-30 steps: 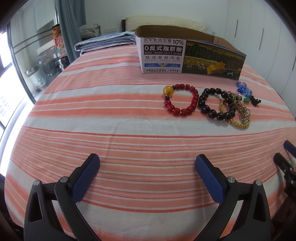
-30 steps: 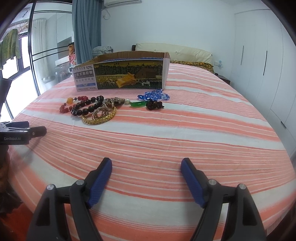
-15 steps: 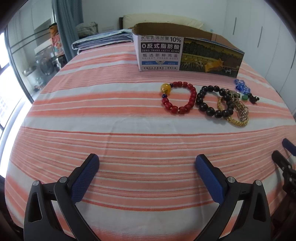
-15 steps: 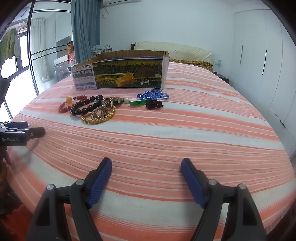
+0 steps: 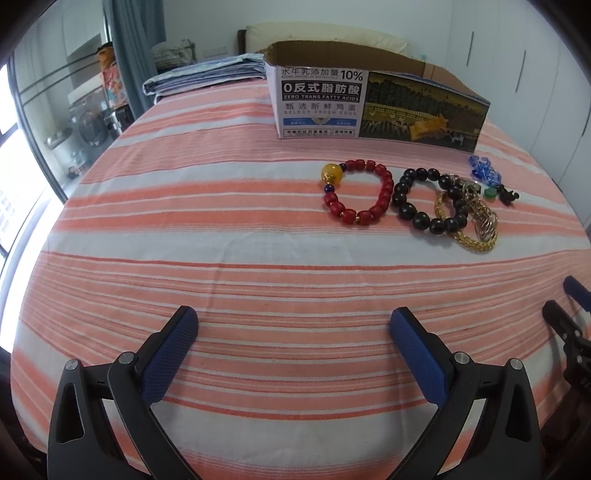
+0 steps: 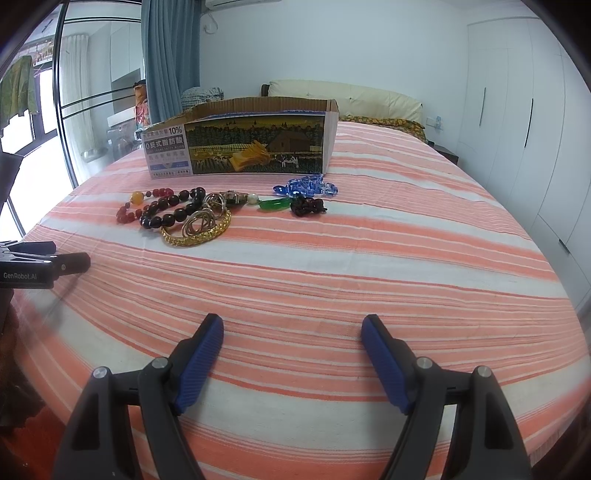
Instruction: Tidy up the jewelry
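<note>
Cardboard box [image 6: 243,147] stood open-topped at twelve o'clock, contents hidden, bracelets [image 5: 406,195] strung nine-to-three before it, left gripper [image 5: 293,349] and right gripper [image 6: 291,350] both gaped wide, empty.

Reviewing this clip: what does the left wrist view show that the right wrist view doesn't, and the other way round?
Left wrist only: the folded blue-grey bedding behind the box, and the red bead bracelet seen as a full open ring.

Right wrist only: the wall air conditioner, and the green stone pendant in plain sight beside the dark knotted charm.

Both: the printed cardboard box, the black bead bracelet, the gold mesh bangle, the blue crystal piece and the orange striped bedsheet. Left gripper and right gripper are open and empty.
</note>
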`<state>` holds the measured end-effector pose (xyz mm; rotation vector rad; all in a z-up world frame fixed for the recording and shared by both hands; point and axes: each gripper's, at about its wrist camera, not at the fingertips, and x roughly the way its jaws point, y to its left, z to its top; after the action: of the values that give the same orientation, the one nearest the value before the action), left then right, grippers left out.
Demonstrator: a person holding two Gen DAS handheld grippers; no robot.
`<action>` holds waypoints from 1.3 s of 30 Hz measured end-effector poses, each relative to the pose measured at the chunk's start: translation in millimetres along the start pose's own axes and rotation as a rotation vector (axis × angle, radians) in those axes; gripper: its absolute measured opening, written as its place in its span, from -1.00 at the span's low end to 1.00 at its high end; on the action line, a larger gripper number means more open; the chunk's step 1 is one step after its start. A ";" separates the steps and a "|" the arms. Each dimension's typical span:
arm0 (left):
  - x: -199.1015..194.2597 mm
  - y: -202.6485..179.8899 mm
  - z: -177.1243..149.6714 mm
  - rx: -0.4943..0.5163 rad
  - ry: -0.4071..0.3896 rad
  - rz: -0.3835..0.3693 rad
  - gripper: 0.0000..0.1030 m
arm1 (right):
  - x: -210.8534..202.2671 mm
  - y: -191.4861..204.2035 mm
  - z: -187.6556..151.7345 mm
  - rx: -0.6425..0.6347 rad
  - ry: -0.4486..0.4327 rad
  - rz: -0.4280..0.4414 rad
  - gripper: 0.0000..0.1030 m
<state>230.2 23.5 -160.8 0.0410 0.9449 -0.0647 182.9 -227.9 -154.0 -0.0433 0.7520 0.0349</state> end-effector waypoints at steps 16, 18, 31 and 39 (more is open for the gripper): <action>-5.6 6.1 5.7 -0.061 -0.009 -0.053 0.99 | -11.7 -15.4 13.8 0.037 0.011 0.019 0.53; -6.0 6.4 9.9 -0.067 -0.012 -0.072 0.99 | -11.1 -18.2 14.7 0.051 0.015 0.020 0.53; -6.8 16.1 43.8 -0.068 -0.047 -0.075 0.99 | -3.3 -25.8 31.6 0.070 0.053 0.085 0.53; -0.1 23.7 47.2 -0.093 -0.043 -0.078 0.99 | 8.2 -33.1 48.8 0.105 0.064 0.115 0.53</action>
<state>270.0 44.2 -132.9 -0.0831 0.9059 -0.0935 223.7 -258.3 -123.2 0.0996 0.8187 0.1033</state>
